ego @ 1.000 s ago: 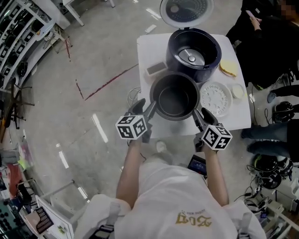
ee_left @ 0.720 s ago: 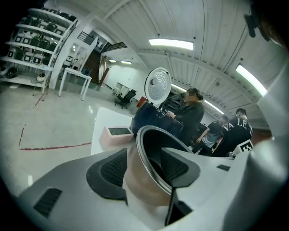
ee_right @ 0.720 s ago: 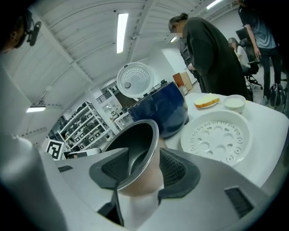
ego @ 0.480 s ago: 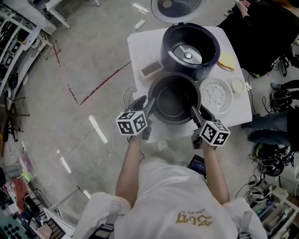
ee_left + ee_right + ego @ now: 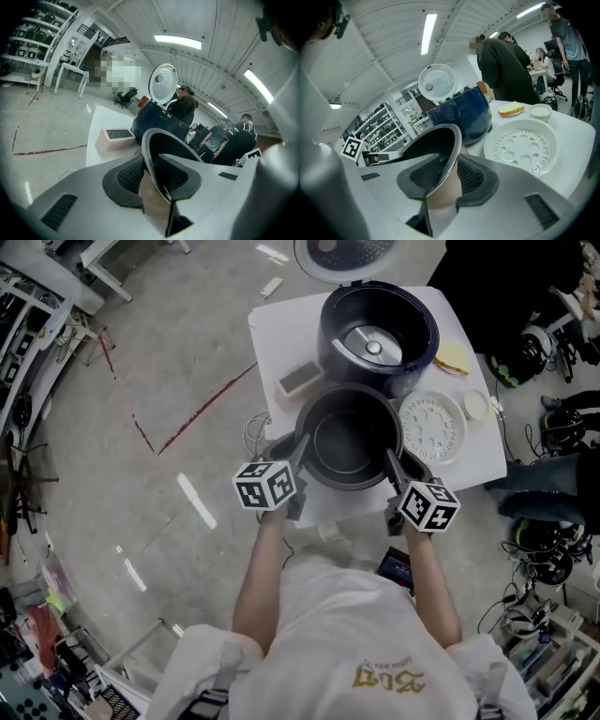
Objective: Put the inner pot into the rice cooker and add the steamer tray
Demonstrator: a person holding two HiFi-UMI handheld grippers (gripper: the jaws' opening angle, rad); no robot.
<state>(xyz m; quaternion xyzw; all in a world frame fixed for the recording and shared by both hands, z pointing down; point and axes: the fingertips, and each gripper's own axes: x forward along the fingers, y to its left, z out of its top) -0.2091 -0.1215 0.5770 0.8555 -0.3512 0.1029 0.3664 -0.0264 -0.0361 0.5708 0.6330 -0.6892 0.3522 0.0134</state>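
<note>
Inner pot (image 5: 349, 437): stands upright and empty on the white tabletop (image 5: 277, 334), at the middle of the near edge, directly in front of the rice cooker (image 5: 378, 334); impossible to tell whether the two touch.

Left tool (image 5: 299, 452): reaches in from the near edge and takes the pot's left rim. Sets one pad (image 5: 126, 174) against the outside of the wall and the other against the inside. Has just been closing, with the rim between the jaws, and now clamps it.

Right tool (image 5: 395, 465): does the same on the pot's right rim, with one pad (image 5: 472, 177) outside the wall and the other inside. Has likewise just been closing around the rim and now grips it.

Rice cooker: sits at the far edge, dark blue, lid (image 5: 330, 249) swung up and back, cavity open, with a silver plate at the bottom.

Steamer tray (image 5: 432, 427): lies flat, white and perforated, just beside the pot toward the right edge.

Pink flat box (image 5: 300, 380): rests near the left edge, just beside the cooker.

Small white bowl (image 5: 476, 406) and yellow piece (image 5: 453, 356): lie along the right edge.
</note>
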